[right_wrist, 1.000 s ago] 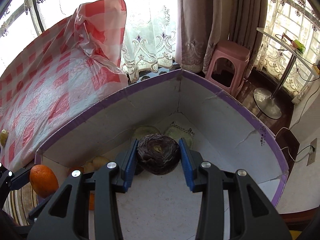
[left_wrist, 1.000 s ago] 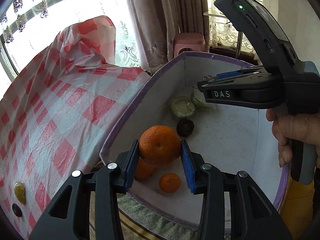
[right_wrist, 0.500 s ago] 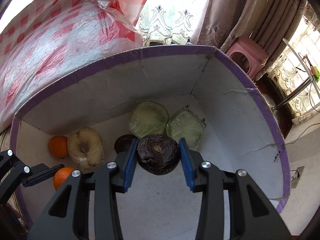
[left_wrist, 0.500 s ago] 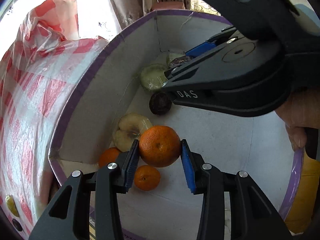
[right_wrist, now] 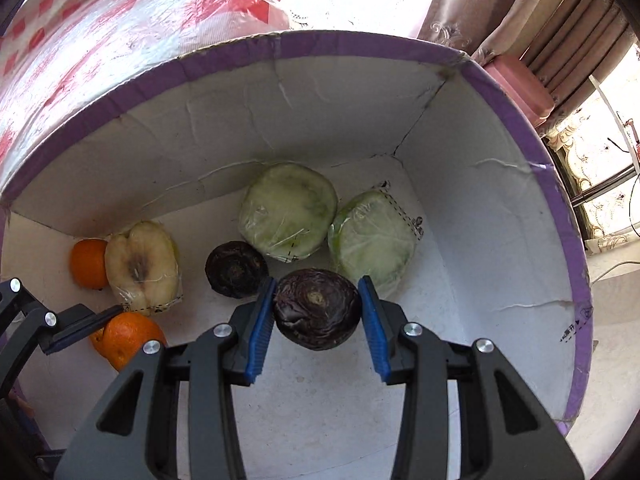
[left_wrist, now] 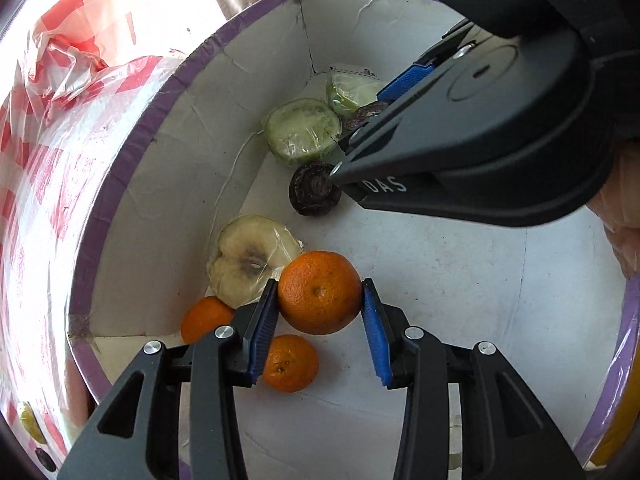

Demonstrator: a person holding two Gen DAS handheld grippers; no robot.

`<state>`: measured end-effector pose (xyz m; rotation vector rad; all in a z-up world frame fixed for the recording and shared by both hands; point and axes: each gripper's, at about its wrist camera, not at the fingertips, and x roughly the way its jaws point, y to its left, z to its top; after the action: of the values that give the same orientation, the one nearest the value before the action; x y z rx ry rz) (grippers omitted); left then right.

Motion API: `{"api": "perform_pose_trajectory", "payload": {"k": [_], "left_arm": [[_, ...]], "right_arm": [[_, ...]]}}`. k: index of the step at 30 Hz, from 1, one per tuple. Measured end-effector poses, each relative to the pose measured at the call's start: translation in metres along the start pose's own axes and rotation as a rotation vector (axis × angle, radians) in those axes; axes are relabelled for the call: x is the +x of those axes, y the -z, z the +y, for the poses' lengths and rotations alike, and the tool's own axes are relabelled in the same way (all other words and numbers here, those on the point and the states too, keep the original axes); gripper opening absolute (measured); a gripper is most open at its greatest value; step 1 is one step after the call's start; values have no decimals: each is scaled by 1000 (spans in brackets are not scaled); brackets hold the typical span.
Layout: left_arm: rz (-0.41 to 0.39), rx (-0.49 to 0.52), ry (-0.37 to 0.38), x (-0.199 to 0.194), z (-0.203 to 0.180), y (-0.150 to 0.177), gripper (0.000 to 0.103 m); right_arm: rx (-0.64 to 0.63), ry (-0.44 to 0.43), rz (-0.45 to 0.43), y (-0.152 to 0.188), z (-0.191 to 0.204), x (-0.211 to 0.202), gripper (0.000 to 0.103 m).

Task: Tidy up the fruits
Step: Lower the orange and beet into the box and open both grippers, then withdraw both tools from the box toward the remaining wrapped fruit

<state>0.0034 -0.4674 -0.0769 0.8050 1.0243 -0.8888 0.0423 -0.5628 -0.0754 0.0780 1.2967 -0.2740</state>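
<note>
The left gripper [left_wrist: 320, 320] has its blue pads pressed against either side of an orange [left_wrist: 319, 292], holding it inside the white box [left_wrist: 168, 184] with the purple rim. Just below the held orange, at about 7 o'clock from it, a smaller orange [left_wrist: 290, 362] lies on the box floor, partly hidden by the left pad. Another small orange [left_wrist: 204, 318] sits at 9 o'clock, in the box corner, touching a wrapped apple half [left_wrist: 250, 258] that lies cut face up at about 10 o'clock. Farther in, at 12 o'clock, a dark round fruit [left_wrist: 314, 189] rests on the floor, and beyond it two wrapped pale green pieces lie side by side near the far corner: the nearer green piece [left_wrist: 302, 131] and the farther green piece [left_wrist: 350, 92].

The right gripper [right_wrist: 317, 312] clamps a second dark fruit [right_wrist: 317, 308] between its blue pads, also inside the box. In the right wrist view, the loose dark fruit lies at 10 o'clock from the held one, the green pieces at 12 and 1 o'clock, and the apple half and oranges at 9 o'clock, where the tip of the left gripper shows.

Outside the box, at 10 o'clock in the left wrist view, a red and white checked cloth [left_wrist: 36, 160] under clear plastic runs alongside the wall.
</note>
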Motion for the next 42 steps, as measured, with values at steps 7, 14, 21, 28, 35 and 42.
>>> {"api": "perform_pose_trajectory", "payload": {"k": [7, 14, 21, 28, 35, 42], "left_arm": [[-2, -11, -1, 4, -1, -6, 39], [-16, -29, 11, -1, 7, -3, 45], [-71, -54, 18, -12, 11, -2, 69], [-123, -70, 15, -22, 14, 2, 70], [-234, -150, 16, -60, 33, 10, 78], [-341, -248, -5, -98, 58, 30, 79]], "right_arm": [[0, 6, -8, -1, 2, 1, 48], [-5, 8, -18, 1, 0, -3, 55], [1, 15, -48, 4, -2, -13, 69], [22, 20, -82, 7, -6, -22, 73], [67, -2, -182, 10, -20, -38, 83], [94, -19, -296, 9, -12, -68, 83]]}}
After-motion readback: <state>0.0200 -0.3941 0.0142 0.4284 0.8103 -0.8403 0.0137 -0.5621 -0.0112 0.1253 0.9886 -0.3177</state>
